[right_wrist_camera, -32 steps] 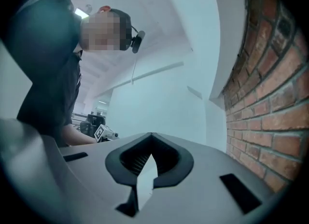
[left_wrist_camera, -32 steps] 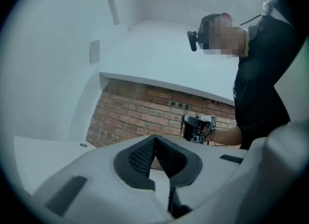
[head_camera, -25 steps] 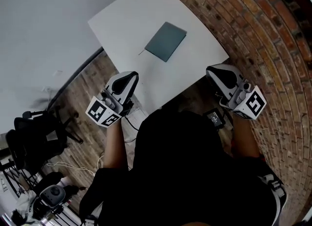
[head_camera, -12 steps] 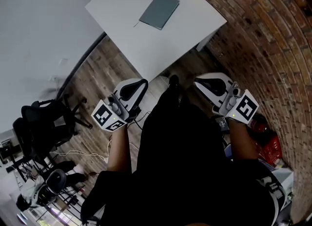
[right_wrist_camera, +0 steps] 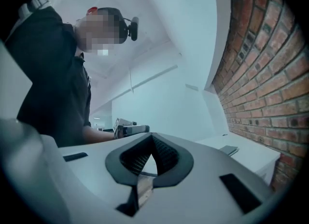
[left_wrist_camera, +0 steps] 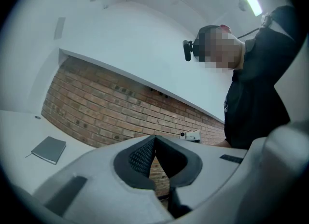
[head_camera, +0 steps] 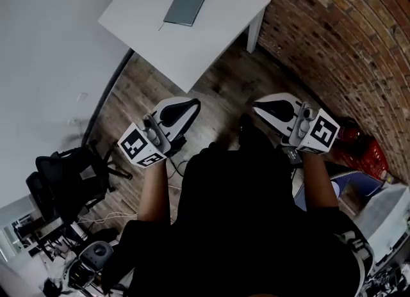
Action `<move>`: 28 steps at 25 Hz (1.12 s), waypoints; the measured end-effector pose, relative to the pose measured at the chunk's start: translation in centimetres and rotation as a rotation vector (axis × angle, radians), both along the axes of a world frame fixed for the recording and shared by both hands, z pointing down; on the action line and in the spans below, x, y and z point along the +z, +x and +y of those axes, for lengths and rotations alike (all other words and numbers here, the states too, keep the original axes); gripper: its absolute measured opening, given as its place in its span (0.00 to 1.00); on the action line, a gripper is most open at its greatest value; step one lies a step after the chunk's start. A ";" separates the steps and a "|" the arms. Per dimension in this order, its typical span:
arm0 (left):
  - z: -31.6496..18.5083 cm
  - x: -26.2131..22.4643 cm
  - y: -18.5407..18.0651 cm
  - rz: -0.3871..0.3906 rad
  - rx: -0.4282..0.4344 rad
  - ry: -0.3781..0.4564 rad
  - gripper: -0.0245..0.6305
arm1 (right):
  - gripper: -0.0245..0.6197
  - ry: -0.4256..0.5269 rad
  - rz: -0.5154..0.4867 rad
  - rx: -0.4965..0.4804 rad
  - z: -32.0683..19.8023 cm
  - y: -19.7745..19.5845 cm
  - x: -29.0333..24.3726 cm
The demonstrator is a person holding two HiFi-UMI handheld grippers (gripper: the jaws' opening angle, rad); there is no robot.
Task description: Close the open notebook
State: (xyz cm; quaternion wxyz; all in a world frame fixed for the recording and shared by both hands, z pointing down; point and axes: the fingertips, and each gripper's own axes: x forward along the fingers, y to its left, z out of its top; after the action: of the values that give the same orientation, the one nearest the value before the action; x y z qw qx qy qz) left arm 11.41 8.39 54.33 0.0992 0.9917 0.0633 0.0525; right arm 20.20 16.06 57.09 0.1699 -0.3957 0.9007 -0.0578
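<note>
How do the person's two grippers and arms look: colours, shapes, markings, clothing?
Both the left gripper and the right gripper have smooth white shells tapering to a point, with a dark oval recess on top. Each carries a cube with black-and-white square markers at its rear. The pads are black and finely textured. The person wears a black short-sleeved top.

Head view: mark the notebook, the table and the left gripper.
notebook (head_camera: 186,6), head view, middle of its grey cover.
table (head_camera: 192,52), head view, bare white top below the notebook.
left gripper (head_camera: 192,104), head view, tip of its shut fingers.
</note>
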 end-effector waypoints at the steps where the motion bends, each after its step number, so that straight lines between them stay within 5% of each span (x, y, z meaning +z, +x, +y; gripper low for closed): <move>1: 0.7 -0.1 -0.3 0.006 0.026 -0.005 0.06 | 0.05 -0.006 0.010 0.003 0.6 -0.8 -0.1; 6: 4.9 -1.3 -4.9 0.041 0.139 0.015 0.06 | 0.05 -0.004 0.041 0.073 3.0 -6.9 -1.2; 17: 8.7 0.0 -19.4 0.068 0.104 -0.100 0.06 | 0.05 -0.046 0.056 -0.001 7.1 -22.4 -1.1; 24: 9.3 -1.1 -20.9 0.103 0.104 -0.091 0.06 | 0.05 0.001 0.111 0.041 9.0 -22.2 -3.1; 28: 11.1 -1.0 -19.4 0.075 0.183 -0.086 0.06 | 0.05 0.028 0.097 0.098 10.2 -21.1 -4.1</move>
State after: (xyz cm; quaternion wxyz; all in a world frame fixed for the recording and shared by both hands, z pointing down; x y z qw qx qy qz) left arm -7.98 19.46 53.37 0.1341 0.9778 0.1593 0.0217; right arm -0.92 26.24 52.96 0.1340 -0.4390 0.8882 -0.0173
